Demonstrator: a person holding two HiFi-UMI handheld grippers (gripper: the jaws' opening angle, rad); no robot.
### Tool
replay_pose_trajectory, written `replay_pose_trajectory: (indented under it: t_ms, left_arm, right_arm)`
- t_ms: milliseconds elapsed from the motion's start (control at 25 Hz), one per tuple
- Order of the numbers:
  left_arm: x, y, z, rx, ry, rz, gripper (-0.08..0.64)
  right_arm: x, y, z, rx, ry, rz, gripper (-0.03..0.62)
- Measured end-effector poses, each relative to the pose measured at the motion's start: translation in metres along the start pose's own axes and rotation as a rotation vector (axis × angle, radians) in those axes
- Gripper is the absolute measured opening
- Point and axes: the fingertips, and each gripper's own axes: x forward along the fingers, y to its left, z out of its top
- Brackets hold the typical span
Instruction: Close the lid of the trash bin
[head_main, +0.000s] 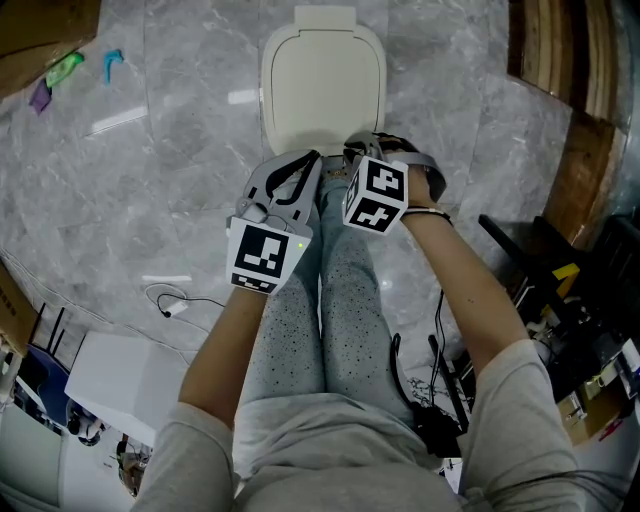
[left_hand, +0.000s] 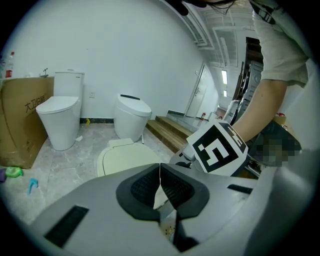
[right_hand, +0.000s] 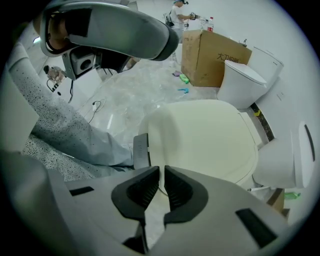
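The cream oval plastic lid (head_main: 322, 85) of the trash bin already looks to lie flat on its rim, straight ahead of the person at twelve o'clock on the grey marble floor (head_main: 180, 150). By that the closing seems at its end rather than its start. What remains, I judge, is a light press on the near edge to be sure it is seated, then drawing both tools clear.

The right gripper (head_main: 362, 150) points steeply down over the lid's near edge. Its dark ribbed pads (right_hand: 145, 187) stand almost together with only a thin slit left, and nothing is pinched there – lid and floor show through the gap. The left gripper (head_main: 305, 160) sits at its nine o'clock side, pads pressed together, empty.

The head view gives the lid's whole outline, the two tools side by side over its near end and the person's grey speckled trouser legs. The right gripper view alone shows a small grey ribbed tab (right_hand: 141, 150) at the bin's front edge, at eleven o'clock from the jaws. Only the left gripper view shows the room – two white toilets (left_hand: 57, 117) and a brown cardboard box (left_hand: 22, 125) by the wall.
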Motion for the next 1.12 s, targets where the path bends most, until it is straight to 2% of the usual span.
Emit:
replay_pose_trajectory:
  t_ms: [560, 800, 1120]
  left_arm:
    - [0.013, 0.028, -0.040, -0.025, 0.084, 0.053, 0.020]
    - [0.012, 0.025, -0.028, -0.018, 0.082, 0.045, 0.020]
    - [0.002, 0.021, -0.001, 0.000, 0.067, 0.042, 0.020]
  right_arm:
    - [0.004, -0.001, 0.000, 0.022, -0.008, -0.032, 0.054]
    - [-0.001, -0.002, -0.001, 0.068, -0.031, -0.039, 0.051]
    - [-0.040, -0.008, 0.015, 0.178, -0.130, -0.081, 0.038]
